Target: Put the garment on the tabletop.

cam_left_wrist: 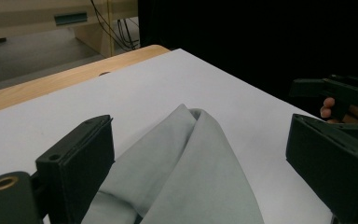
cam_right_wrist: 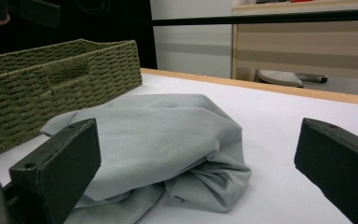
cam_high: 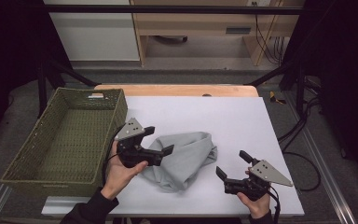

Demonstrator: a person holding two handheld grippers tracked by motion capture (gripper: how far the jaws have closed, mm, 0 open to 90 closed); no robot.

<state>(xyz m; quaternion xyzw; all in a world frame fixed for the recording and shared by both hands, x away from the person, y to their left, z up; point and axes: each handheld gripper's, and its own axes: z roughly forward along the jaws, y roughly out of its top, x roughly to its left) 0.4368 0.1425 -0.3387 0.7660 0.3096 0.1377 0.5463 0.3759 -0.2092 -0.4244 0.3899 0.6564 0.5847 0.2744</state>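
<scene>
1. Left claw (cam_high: 159,139) is hanging w/ jaws wide apart, nothing between them, just over the left edge of the grey cloth (cam_high: 186,158). In the left gripper view the cloth is running up btwn the two jaws but not touching either.
2. Right claw (cam_high: 232,164) is also sitting w/ jaws spread apart, empty, near the front right of the counter (cam_high: 242,116), pointing toward the cloth & clear of it.
3. Left hand (cam_high: 119,172) is gripping the left claw's body from below; right hand (cam_high: 256,203) is holding the right claw at the counter's near edge. Dark sleeves are coming in from the bottom.
4. Cloth is lying bunched & folded at about the middle of the white counter top, nearer the front. A smooth fold is rising to a peak; crumpled folds are showing at its lower right side in the right gripper view.
5. Green woven basket (cam_high: 42,140) is standing at the left of the counter, just beside the left claw, apart from the cloth. Inside looks bare as far as visible.
6. Beyond the counter's wooden far edge: light wood furniture (cam_high: 200,23) & dangling cables (cam_high: 265,37) in the bkgd, black frame bar (cam_high: 168,9) crossing the top.
</scene>
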